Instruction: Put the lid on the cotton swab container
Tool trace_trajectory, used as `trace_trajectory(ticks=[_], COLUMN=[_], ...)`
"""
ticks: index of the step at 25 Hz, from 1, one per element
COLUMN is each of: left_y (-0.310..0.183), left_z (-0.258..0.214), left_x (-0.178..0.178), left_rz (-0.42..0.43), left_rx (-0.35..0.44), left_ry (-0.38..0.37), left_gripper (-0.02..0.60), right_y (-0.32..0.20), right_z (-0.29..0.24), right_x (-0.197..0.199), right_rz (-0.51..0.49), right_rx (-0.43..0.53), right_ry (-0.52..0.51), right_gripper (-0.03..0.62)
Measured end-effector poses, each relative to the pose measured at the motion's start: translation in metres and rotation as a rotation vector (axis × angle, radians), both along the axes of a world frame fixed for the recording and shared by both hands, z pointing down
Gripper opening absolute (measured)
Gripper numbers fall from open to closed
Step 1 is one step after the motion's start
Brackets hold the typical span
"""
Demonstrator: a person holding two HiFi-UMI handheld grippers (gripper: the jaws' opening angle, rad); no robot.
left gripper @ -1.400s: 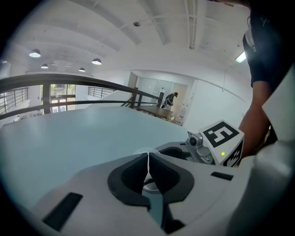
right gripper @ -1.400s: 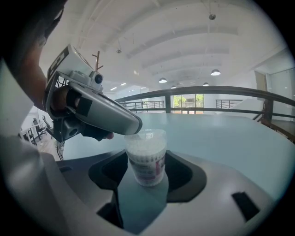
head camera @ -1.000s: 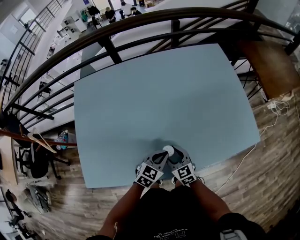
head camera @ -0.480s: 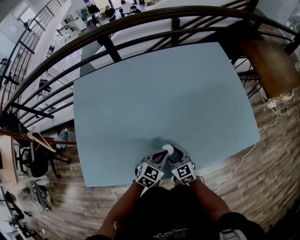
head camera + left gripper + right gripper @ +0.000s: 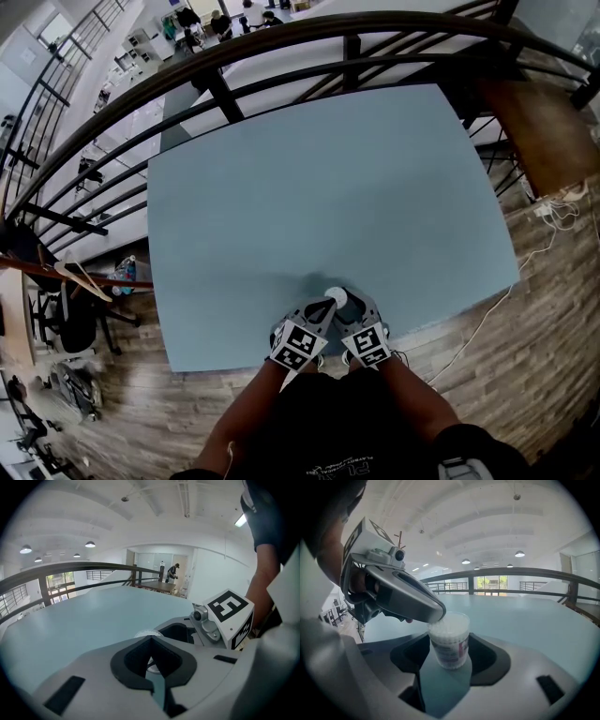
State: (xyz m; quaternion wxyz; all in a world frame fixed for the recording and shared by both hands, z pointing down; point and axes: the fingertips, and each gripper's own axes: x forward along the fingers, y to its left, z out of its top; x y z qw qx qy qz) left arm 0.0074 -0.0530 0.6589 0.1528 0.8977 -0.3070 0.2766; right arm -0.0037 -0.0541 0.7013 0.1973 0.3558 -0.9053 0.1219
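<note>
Your right hand-held gripper (image 5: 449, 654) has its jaws spread just wide enough to pinch the clear cylindrical plastic cotton swab container (image 5: 450, 641) by its sides. It stands on the pale blue table (image 5: 328, 187) near the edge closest to you. Your left hand-held gripper (image 5: 150, 639) has its jaws pressed almost together, and they seem to be nipping the rim of the clear round plastic lid (image 5: 146, 633).

In the right gripper view the left gripper's tip rests at the left rim of the container's top, so the lid has already been brought over the mouth. The task looks close to done. I cannot tell whether the lid is pushed fully home all round. What is left, most likely, is to press it down flat and then let go with both grippers.

The container stands upright with its long axis vertical. Its mouth points straight up at the lid, the swabs are packed inside, and its red-and-white label faces the right gripper.
</note>
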Motion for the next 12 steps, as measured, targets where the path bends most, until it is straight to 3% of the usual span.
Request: trace_trajectory(ticks=[5,12], left_y=[-0.003,-0.012], left_z=[-0.005,-0.028], left_x=[-0.004,-0.023], left_rz=[-0.053,-0.156], left_rx=[-0.052,0.018], left_ry=[0.1,0.15], left_gripper=[0.011,0.012], right_y=[0.001,0.005], right_z=[0.002,-0.002], right_x=[-0.003,0.005], right_rz=[-0.021,0.001], right_rx=[-0.022,-0.02], right_ry=[0.001,0.003], right_gripper=[0.265,0.278])
